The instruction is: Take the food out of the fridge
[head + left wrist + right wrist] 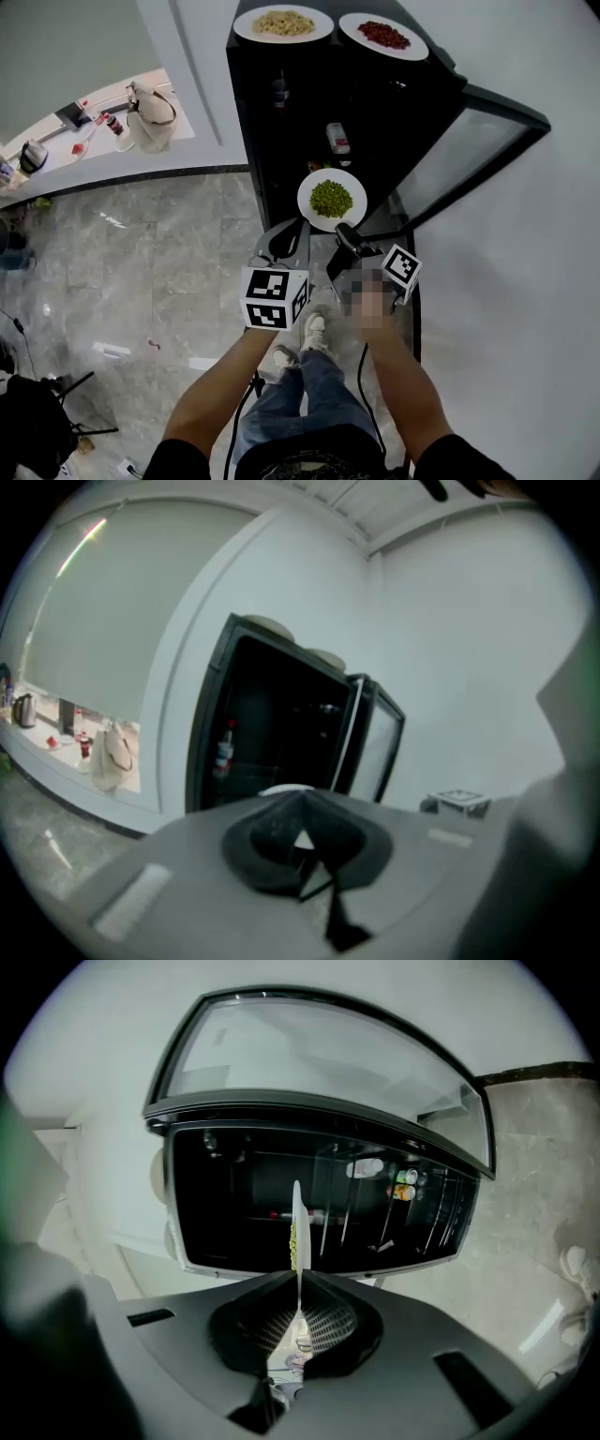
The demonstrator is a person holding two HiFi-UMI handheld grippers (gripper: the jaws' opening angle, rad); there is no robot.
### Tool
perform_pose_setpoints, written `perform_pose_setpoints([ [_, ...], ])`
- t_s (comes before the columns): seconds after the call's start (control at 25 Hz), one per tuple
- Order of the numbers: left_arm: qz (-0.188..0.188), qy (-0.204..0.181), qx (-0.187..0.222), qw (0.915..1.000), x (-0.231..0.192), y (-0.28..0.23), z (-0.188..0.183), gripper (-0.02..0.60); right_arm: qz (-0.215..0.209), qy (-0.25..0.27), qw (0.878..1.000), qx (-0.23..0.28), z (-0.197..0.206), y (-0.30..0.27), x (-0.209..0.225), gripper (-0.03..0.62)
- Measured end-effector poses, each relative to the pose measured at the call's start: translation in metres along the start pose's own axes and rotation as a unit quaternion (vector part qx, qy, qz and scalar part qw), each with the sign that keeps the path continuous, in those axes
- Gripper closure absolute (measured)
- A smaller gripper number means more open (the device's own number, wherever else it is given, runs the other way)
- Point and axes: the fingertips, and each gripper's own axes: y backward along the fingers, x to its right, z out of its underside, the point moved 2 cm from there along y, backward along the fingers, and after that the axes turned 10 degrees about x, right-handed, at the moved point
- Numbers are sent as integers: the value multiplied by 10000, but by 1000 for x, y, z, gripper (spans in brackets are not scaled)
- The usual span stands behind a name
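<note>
Clamped at its 5 o'clock rim in the right gripper (345, 232): a round, glossy white plate (307, 199), level, face up, heaped with green peas (331, 199), outside the open black fridge (281, 141). At 7 o'clock, the left gripper (286, 239), pinched together.

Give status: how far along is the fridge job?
Done: a plate of pale food and a plate of red food sit on top of the open fridge. In hand: the plate of peas, rim clamped in the right tool. To do: set it down; a bottle and a container are inside.
</note>
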Motion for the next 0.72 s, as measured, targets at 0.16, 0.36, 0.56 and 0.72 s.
perform_pose_setpoints([
  [0.16,-85,-4,100,9999,4,20,-32,578,-117,70,9999,27,11,26,-47,585],
  [0.36,-235,64,135,9996,10,50,-52,578,-280,62,9996,51,26,61,-93,585],
  [0.56,-279,101,216,9993,18,73,-62,578,-481,149,9987,-9,39,95,-130,585],
  [0.72,-221,-40,314,9993,27,79,-71,578,-534,106,9985,21,43,108,-140,585],
])
